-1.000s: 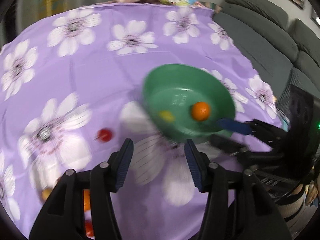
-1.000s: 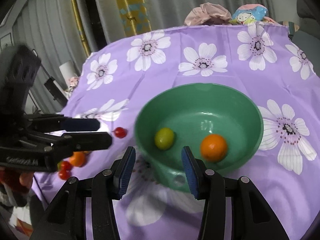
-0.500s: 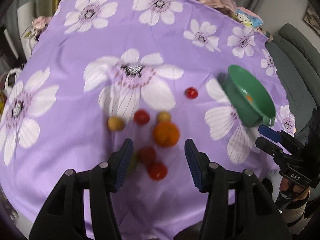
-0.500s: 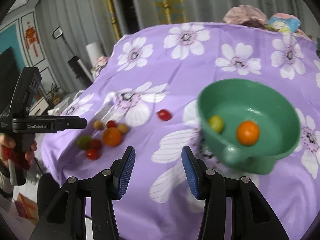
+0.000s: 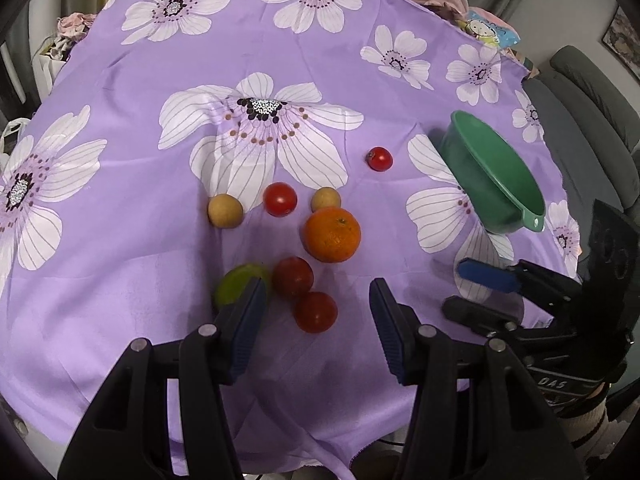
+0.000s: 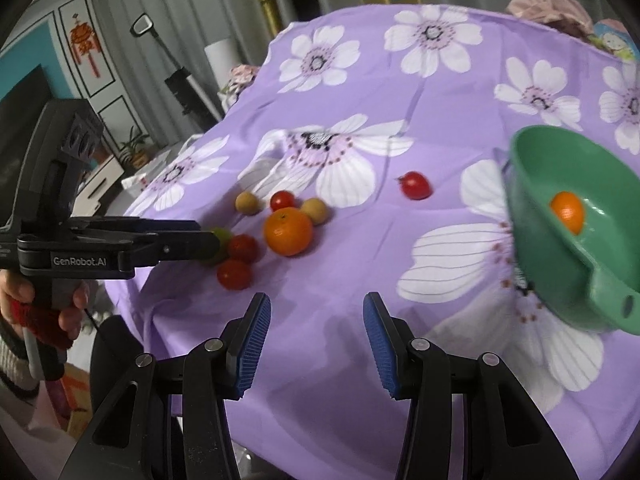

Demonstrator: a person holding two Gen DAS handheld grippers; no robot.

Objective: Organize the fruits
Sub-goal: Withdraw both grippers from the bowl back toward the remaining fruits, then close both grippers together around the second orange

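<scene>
We hold our left gripper (image 5: 316,312) with jaws apart and empty above a red tomato (image 5: 316,312), a lime (image 5: 236,285) just behind its left finger. Our right gripper (image 6: 316,320), also open and empty, hovers over bare purple tablecloth (image 6: 352,248). The large orange (image 5: 332,234) sits amid the cluster. The green bowl (image 6: 532,184) stands well apart, holding an orange fruit (image 6: 567,212), perhaps a tangerine.

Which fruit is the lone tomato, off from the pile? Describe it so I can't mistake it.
Start at the green bowl on the purple flowered cloth. Between the bowl and the fruit cluster around the big orange lies one small red tomato. It alone touches no other fruit.
</scene>
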